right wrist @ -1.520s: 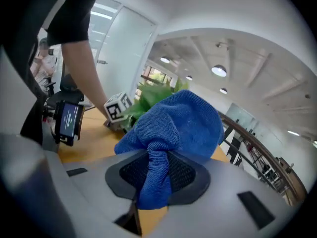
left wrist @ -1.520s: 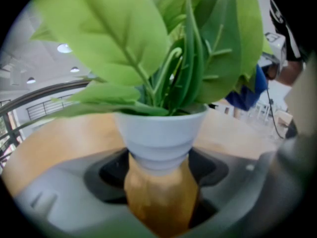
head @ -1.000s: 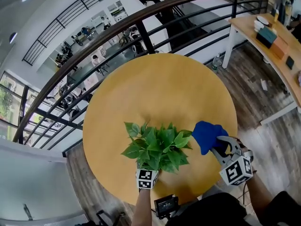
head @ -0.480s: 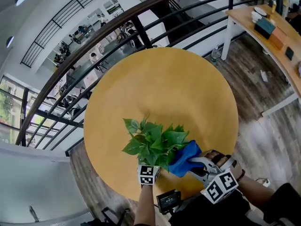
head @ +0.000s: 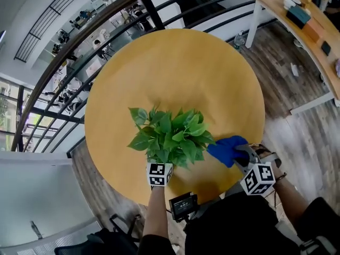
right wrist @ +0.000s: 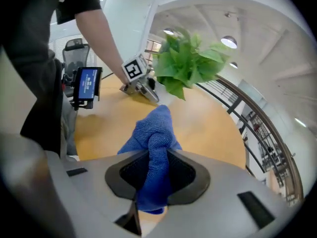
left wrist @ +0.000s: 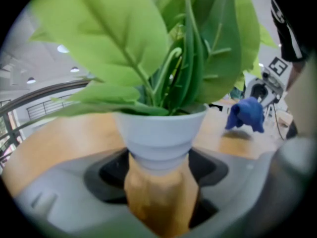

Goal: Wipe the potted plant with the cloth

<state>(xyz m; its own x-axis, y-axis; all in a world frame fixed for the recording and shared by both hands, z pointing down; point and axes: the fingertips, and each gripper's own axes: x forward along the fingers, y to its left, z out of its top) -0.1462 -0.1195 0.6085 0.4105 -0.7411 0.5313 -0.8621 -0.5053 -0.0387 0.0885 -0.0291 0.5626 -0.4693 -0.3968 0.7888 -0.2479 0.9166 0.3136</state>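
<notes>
Our left gripper (left wrist: 158,182) clamps the pot (left wrist: 158,133). Right gripper (right wrist: 157,172) pinches the cloth (right wrist: 153,133) near the leaves (right wrist: 190,63). We judge wiping unfinished.

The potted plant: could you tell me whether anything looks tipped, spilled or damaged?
Nothing stands out: the potted plant stands upright on the table, steadied by the left gripper, leaves intact, no spilled soil in view; the right gripper holds the cloth beside it.

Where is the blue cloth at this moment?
The blue cloth is at the head view's lower right, clamped in the right tool, just right of the leaves of the potted plant, above the near edge of the round table.
</notes>
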